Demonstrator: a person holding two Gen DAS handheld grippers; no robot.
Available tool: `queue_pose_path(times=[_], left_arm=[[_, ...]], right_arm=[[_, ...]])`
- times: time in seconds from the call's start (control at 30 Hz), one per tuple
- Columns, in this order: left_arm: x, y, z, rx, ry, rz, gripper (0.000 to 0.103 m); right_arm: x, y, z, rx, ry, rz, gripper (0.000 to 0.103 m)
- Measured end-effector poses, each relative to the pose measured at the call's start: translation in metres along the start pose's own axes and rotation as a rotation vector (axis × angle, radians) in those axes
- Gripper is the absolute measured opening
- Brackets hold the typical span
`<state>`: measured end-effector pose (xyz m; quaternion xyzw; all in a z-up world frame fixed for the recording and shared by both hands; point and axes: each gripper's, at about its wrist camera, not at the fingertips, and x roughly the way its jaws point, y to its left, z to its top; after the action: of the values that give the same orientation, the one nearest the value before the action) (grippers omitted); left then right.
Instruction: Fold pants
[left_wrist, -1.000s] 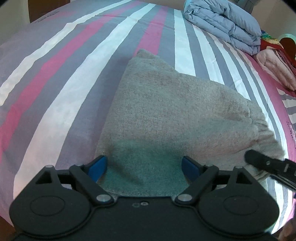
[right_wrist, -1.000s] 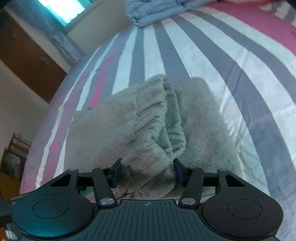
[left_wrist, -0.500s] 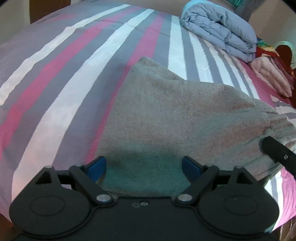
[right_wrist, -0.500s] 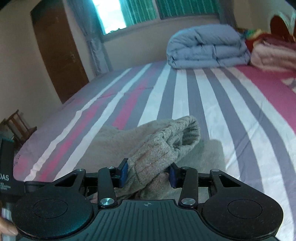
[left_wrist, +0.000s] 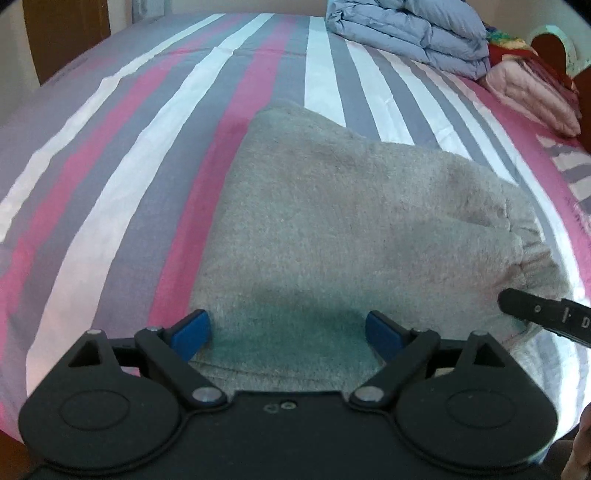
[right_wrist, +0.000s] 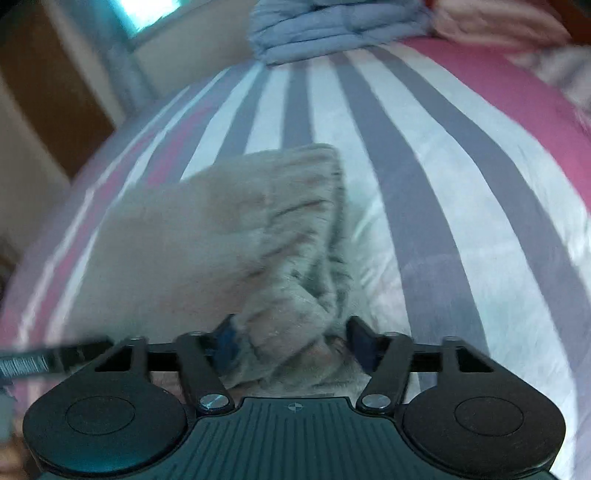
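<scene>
The right gripper (right_wrist: 290, 341) pinches the gathered waistband of the grey pants (left_wrist: 351, 229), folded on the striped bed (left_wrist: 147, 147) ahead. The left gripper (left_wrist: 288, 332) stands spread over their near edge. Judged mid-fold; next needs laying flat.

Premises: a home bedroom. Evidence: a bed (left_wrist: 155, 155) dressed in a pink, grey and white striped sheet fills both views; a folded blue duvet (left_wrist: 402, 29) and folded pink blanket (left_wrist: 532, 96) at upper right; curtained window (right_wrist: 147, 11) and brown wooden door (right_wrist: 48, 81) at upper left.
</scene>
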<state>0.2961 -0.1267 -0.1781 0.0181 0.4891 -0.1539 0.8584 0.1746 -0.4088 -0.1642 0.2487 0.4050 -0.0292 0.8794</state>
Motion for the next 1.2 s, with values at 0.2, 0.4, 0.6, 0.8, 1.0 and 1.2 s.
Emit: queue_pose_path(times=[0.2,0.4,0.6,0.8,1.0,1.2], left_arm=[[-0.006,0.019,0.002,-0.066,0.007,-0.023,0.085],[0.005,0.022,-0.005,-0.067,0.027,0.006,0.091],[0.006,0.037,-0.005,-0.132,0.067,-0.051,0.088],[-0.013,0.04,0.005,-0.11,0.01,-0.027,0.085],[-0.021,0.043,0.017,-0.1,-0.028,0.01,0.086],[-0.009,0.051,0.028,-0.11,-0.017,0.046,0.086]], right_arm=[[-0.038,0.011,0.013,-0.019,-0.105,-0.03,0.065],[-0.04,0.052,0.025,-0.166,-0.19,-0.014,0.066],[0.02,0.014,0.009,-0.056,0.019,-0.149,0.085],[-0.002,-0.004,0.021,0.04,-0.022,-0.055,0.085],[-0.005,-0.003,0.029,0.051,-0.038,-0.026,0.097],[-0.01,-0.013,0.027,0.075,-0.009,-0.038,0.098]])
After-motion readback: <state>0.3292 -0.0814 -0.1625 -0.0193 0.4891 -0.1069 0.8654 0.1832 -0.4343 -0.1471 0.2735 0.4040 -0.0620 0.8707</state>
